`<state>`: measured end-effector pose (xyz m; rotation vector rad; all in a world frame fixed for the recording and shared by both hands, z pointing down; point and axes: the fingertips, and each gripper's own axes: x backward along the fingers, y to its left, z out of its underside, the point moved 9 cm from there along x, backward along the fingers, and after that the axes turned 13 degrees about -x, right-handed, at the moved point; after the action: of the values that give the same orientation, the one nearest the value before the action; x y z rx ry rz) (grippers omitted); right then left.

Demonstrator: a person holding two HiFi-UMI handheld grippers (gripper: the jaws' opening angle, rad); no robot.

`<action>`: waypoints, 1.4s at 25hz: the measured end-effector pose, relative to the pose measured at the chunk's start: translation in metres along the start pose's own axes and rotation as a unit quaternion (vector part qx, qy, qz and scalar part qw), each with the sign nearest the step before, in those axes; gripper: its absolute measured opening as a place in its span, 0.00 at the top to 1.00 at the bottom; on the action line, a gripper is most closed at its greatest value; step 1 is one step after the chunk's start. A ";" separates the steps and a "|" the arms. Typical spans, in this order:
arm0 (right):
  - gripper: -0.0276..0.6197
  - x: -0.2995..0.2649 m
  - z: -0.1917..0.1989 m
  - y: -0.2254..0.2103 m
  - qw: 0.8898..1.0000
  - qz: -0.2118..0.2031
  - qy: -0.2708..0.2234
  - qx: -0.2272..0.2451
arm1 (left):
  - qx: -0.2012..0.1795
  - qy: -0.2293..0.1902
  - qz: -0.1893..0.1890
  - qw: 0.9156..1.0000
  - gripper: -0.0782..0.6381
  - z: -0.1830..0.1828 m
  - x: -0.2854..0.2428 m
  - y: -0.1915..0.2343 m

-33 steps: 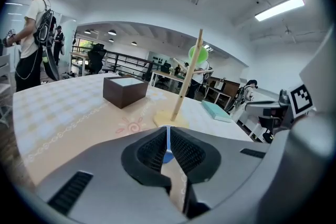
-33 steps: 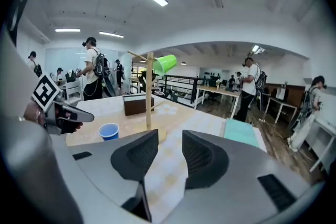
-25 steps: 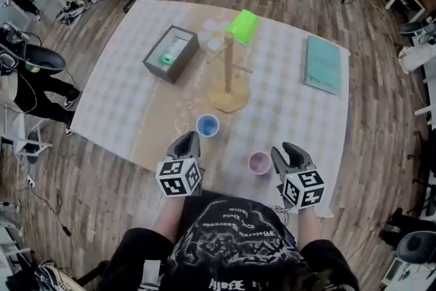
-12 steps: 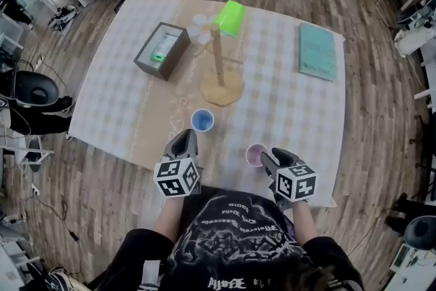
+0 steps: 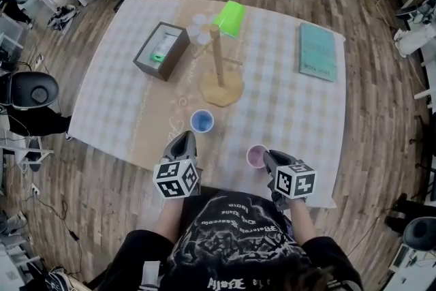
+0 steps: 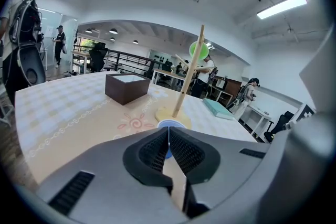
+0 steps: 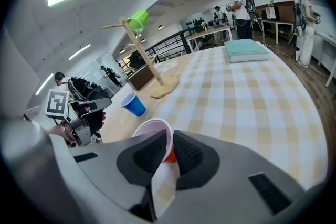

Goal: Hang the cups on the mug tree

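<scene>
The wooden mug tree (image 5: 218, 65) stands mid-table with a green cup (image 5: 230, 17) hung on its top peg. A blue cup (image 5: 202, 121) stands upright in front of it. Near the front edge, a pink cup (image 5: 255, 155) stands upright; my right gripper (image 5: 267, 159) has just been closing and its jaws pinch the cup's rim wall (image 7: 164, 139). My left gripper (image 5: 184, 144) hovers just short of the blue cup (image 6: 167, 124), shut with nothing in it.
A dark open box (image 5: 161, 50) with a green item lies left of the tree. At the far right lies a teal book (image 5: 317, 51). The table's front edge (image 5: 225, 182) is right under both grippers. Chairs and people stand around the room.
My right gripper came down and in toward the pink cup, and its jaws went from wide open to closed on the rim. The left gripper kept still.
</scene>
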<state>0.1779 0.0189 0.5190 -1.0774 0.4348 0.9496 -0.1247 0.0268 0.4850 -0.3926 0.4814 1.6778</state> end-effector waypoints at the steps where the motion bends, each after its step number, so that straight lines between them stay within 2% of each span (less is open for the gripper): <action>1: 0.89 -0.001 0.000 0.000 1.000 0.000 0.000 -0.002 | 0.000 0.000 0.001 1.000 0.86 0.000 0.000 0.000; 10: 0.91 0.001 -0.001 0.001 1.000 -0.001 -0.001 -0.001 | -0.001 0.000 0.007 1.000 0.86 0.002 -0.001 -0.003; 15: 0.91 0.007 -0.018 0.009 0.999 0.006 -0.037 0.026 | 0.000 0.001 0.009 1.000 0.86 0.006 0.002 -0.004; 19: 0.91 0.019 -0.051 0.021 0.995 0.016 -0.078 0.055 | 0.001 0.005 0.005 1.000 0.86 -0.007 0.002 -0.006; 22: 0.91 0.025 -0.081 0.029 0.991 0.023 -0.105 0.082 | 0.009 0.016 -0.007 1.000 0.86 -0.017 -0.003 -0.004; 26: 0.91 0.020 -0.091 0.031 0.983 0.035 -0.138 0.112 | 0.012 0.012 -0.006 1.000 0.86 -0.003 -0.002 -0.002; 30: 0.91 0.019 -0.108 0.039 0.972 0.050 -0.169 0.155 | 0.010 0.012 -0.005 1.000 0.86 0.006 0.002 -0.002; 35: 0.91 0.024 -0.132 0.054 0.958 0.065 -0.211 0.184 | 0.009 0.012 -0.008 1.000 0.86 0.010 0.010 0.001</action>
<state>0.1647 -0.0800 0.4139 -0.4940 0.3122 1.1306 -0.1272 0.0408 0.4884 -0.4028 0.5099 1.6531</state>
